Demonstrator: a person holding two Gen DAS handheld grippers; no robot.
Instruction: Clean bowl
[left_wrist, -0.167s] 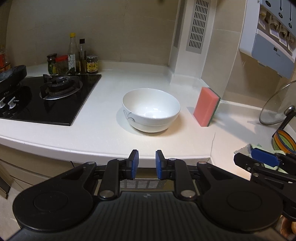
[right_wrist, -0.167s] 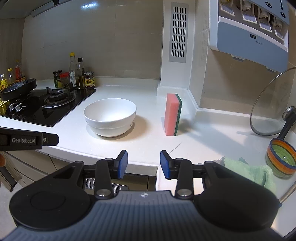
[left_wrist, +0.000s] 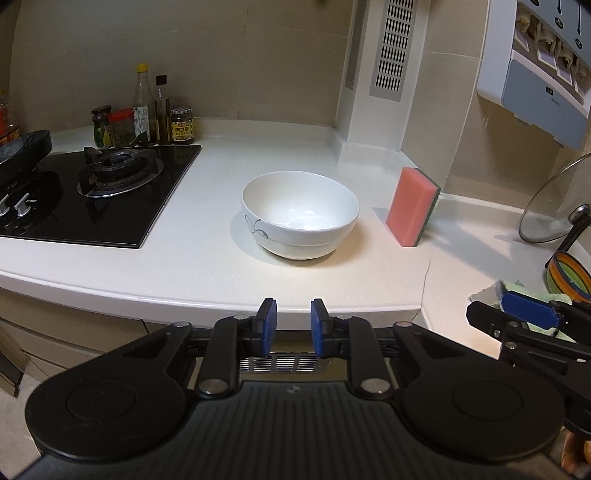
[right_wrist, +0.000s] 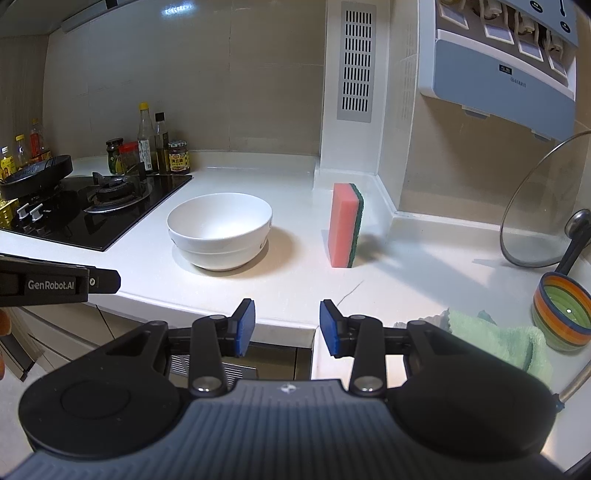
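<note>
A white bowl (left_wrist: 301, 214) (right_wrist: 220, 229) with a small dark pattern sits upright and looks empty on the pale counter. To its right a pink sponge (left_wrist: 412, 205) (right_wrist: 344, 229) with a green scrub side stands on edge. My left gripper (left_wrist: 293, 326) hovers off the counter's front edge, short of the bowl, open a little with nothing between its blue pads. My right gripper (right_wrist: 287, 326) is also in front of the counter edge, open wider and empty, roughly facing the sponge. Its tip (left_wrist: 524, 314) shows at the right of the left wrist view.
A black gas hob (left_wrist: 99, 188) with a pan lies left of the bowl, with several sauce bottles and jars (left_wrist: 147, 122) behind it. At the right are a glass lid (right_wrist: 546, 206), a striped bowl (right_wrist: 561, 314) and a green cloth (right_wrist: 498, 339). A wall unit (right_wrist: 498, 74) hangs above.
</note>
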